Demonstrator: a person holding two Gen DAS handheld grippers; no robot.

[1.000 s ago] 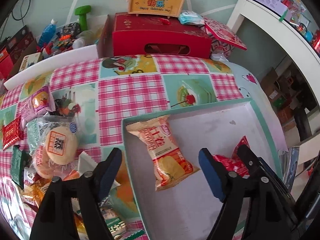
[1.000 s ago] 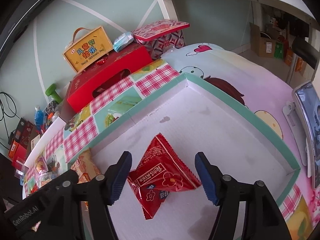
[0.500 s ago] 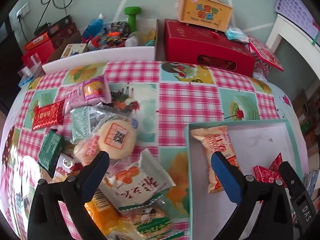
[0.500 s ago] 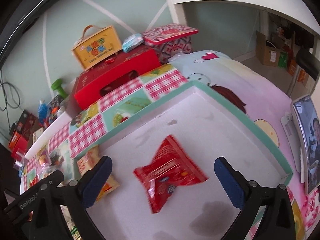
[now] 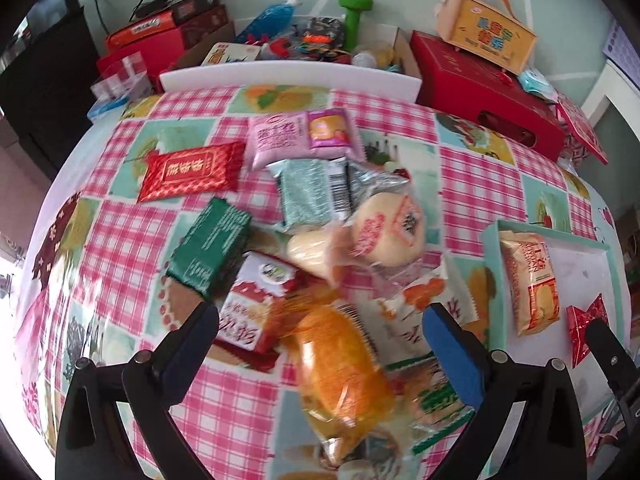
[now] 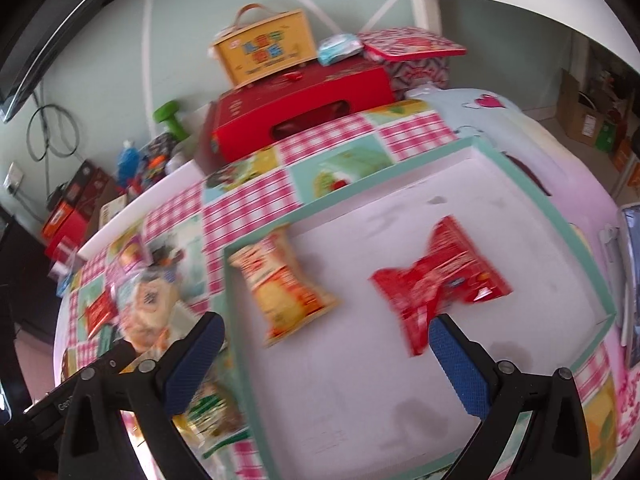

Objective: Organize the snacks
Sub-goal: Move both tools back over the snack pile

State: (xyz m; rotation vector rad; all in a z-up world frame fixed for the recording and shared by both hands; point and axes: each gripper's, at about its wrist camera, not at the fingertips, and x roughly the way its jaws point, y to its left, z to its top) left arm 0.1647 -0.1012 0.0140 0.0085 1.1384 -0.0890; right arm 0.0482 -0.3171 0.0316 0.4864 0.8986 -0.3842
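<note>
A pile of wrapped snacks lies on the checked tablecloth. My left gripper (image 5: 320,328) is open and empty above an orange packet (image 5: 344,376), with a round pastry (image 5: 388,228), a green packet (image 5: 208,248) and a red packet (image 5: 188,170) beyond. A shallow tray with a teal rim (image 6: 548,204) holds a yellow-orange snack bag (image 6: 284,284) and a red candy bag (image 6: 440,280). Both show at the right of the left wrist view: the yellow-orange bag (image 5: 528,280) and the red bag (image 5: 584,328). My right gripper (image 6: 326,344) is open and empty over the tray's near part.
A red gift box (image 5: 484,92) with a yellow carry box (image 5: 484,36) on top stands at the table's back. A white box (image 5: 288,74) with bottles and a green dumbbell (image 5: 354,16) sits behind the pile. A phone on a stand (image 6: 632,280) is right of the tray.
My left gripper swung left from the tray to over the snack pile. My right gripper drew back and left from the red candy bag, which lies in the tray; both opened wider.
</note>
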